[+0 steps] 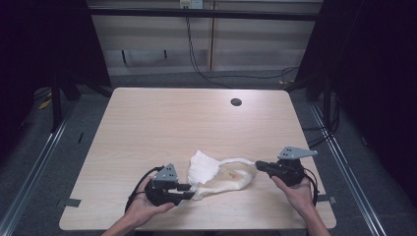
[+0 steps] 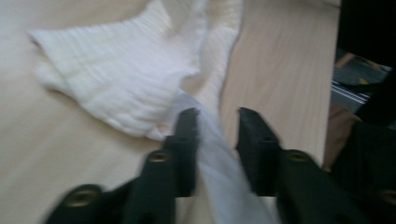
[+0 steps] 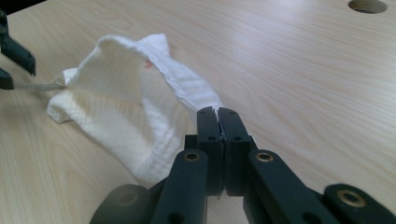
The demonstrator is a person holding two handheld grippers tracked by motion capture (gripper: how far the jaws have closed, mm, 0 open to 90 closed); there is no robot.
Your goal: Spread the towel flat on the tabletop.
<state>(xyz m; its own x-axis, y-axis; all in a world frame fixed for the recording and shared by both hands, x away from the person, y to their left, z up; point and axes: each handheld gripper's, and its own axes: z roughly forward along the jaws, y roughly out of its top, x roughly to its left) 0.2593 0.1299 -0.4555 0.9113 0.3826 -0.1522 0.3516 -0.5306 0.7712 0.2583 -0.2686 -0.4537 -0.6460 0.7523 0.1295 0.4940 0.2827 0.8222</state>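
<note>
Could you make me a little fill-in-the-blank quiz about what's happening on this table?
1. Both grippers work on a white ____ lying on the wooden table.
2. The right gripper has its jaws ____ on the cloth's edge.
3. The left gripper has its jaws ____, with a strip of cloth between them.

Missing words: cloth; shut; open

Black grippers (image 1: 189,187), grey three-cornered top plates, brass-looking screws, trailing black cables, bare forearms

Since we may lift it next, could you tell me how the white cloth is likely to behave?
Probably floppy: the white cloth sags in folds between the right hand-held gripper and the table. Likely light, since a pinched edge holds it up. Unlikely to slip, given its ribbed weave.
</note>
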